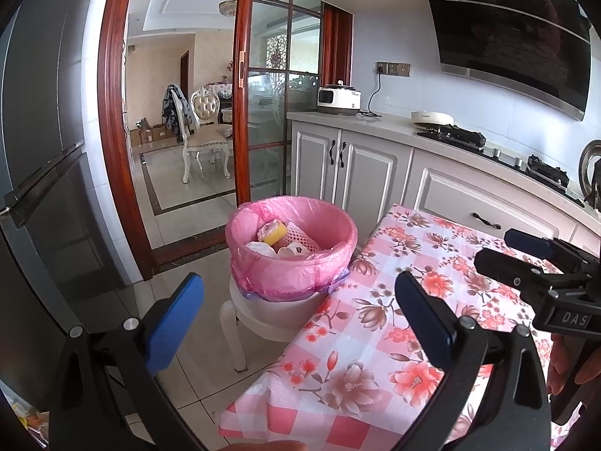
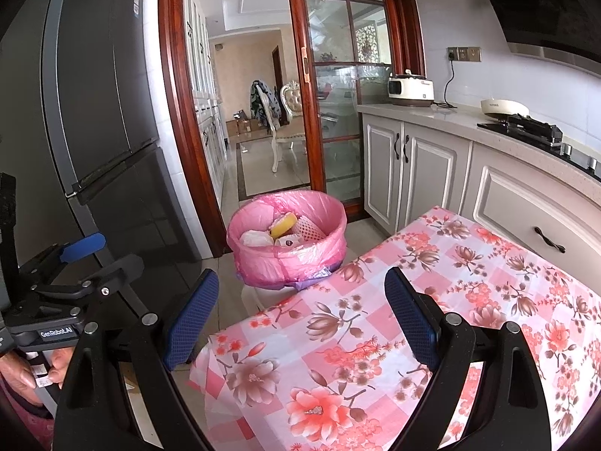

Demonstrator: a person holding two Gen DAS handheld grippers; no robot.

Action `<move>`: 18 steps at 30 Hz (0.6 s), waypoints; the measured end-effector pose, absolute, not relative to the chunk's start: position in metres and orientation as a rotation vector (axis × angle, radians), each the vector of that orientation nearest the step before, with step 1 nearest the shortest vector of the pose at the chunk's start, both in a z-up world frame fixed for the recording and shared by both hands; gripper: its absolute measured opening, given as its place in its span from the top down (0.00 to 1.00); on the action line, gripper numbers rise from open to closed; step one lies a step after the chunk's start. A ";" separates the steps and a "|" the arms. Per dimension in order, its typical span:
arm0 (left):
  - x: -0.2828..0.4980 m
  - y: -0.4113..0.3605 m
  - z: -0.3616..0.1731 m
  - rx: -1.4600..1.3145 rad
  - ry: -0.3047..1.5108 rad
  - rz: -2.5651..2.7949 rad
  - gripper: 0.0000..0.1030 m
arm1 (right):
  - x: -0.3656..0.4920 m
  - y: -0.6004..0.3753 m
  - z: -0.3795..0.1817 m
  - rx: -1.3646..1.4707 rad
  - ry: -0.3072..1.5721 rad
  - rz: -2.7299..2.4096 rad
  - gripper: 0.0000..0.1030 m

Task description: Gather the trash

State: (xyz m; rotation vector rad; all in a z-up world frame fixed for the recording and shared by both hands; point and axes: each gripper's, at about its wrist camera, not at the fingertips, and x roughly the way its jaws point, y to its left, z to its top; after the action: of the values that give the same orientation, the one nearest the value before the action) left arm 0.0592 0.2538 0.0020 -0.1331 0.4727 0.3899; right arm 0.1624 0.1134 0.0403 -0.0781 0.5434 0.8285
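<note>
A bin with a pink liner stands on a white stool beside the table; it also shows in the right wrist view. Inside lie a yellow sponge, white crumpled paper and a pink foam net. My left gripper is open and empty, held above the table's near corner, short of the bin. My right gripper is open and empty over the flowered tablecloth. The right gripper shows at the right edge of the left wrist view.
A dark fridge stands on the left. White cabinets and a counter with a rice cooker and hob run along the right. A glass sliding door opens to a dining room behind the bin.
</note>
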 end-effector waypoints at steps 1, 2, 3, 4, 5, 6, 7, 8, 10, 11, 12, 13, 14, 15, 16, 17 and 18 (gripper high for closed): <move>0.059 0.253 0.002 -0.130 0.471 0.391 0.04 | 0.162 0.113 0.041 -0.078 0.541 0.829 0.18; 0.058 0.253 0.003 -0.127 0.469 0.392 0.04 | 0.162 0.113 0.041 -0.078 0.539 0.828 0.18; 0.059 0.253 0.003 -0.126 0.470 0.392 0.04 | 0.161 0.113 0.042 -0.078 0.539 0.828 0.18; 0.059 0.253 0.003 -0.126 0.470 0.392 0.04 | 0.161 0.113 0.042 -0.076 0.538 0.828 0.18; 0.059 0.253 0.003 -0.128 0.469 0.391 0.04 | 0.161 0.113 0.042 -0.076 0.538 0.828 0.18; 0.060 0.253 0.004 -0.129 0.470 0.390 0.04 | 0.161 0.113 0.042 -0.075 0.537 0.828 0.18; 0.060 0.253 0.004 -0.130 0.470 0.389 0.04 | 0.161 0.113 0.043 -0.074 0.537 0.828 0.18; 0.061 0.253 0.004 -0.131 0.470 0.389 0.04 | 0.161 0.113 0.042 -0.076 0.538 0.828 0.18; 0.061 0.253 0.004 -0.133 0.471 0.388 0.04 | 0.161 0.113 0.043 -0.074 0.535 0.829 0.18; 0.061 0.253 0.004 -0.133 0.472 0.387 0.04 | 0.161 0.113 0.044 -0.073 0.534 0.830 0.18; 0.061 0.252 0.004 -0.135 0.472 0.387 0.04 | 0.161 0.112 0.045 -0.072 0.533 0.829 0.18; 0.061 0.252 0.005 -0.136 0.471 0.387 0.04 | 0.161 0.112 0.044 -0.070 0.533 0.828 0.18; 0.061 0.252 0.005 -0.134 0.471 0.387 0.04 | 0.161 0.112 0.044 -0.070 0.535 0.828 0.18; 0.061 0.252 0.005 -0.133 0.472 0.387 0.04 | 0.161 0.112 0.044 -0.072 0.536 0.829 0.18; 0.061 0.252 0.005 -0.133 0.471 0.387 0.04 | 0.161 0.112 0.044 -0.072 0.537 0.828 0.18; 0.061 0.252 0.005 -0.132 0.470 0.385 0.04 | 0.160 0.112 0.045 -0.074 0.538 0.826 0.18; 0.062 0.251 0.005 -0.130 0.469 0.386 0.04 | 0.160 0.112 0.045 -0.075 0.538 0.826 0.18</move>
State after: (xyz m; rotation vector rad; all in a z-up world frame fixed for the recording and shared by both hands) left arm 0.0618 0.2514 0.0051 -0.1304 0.4694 0.3863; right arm 0.1599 0.1120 0.0453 -0.0747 0.5376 0.8259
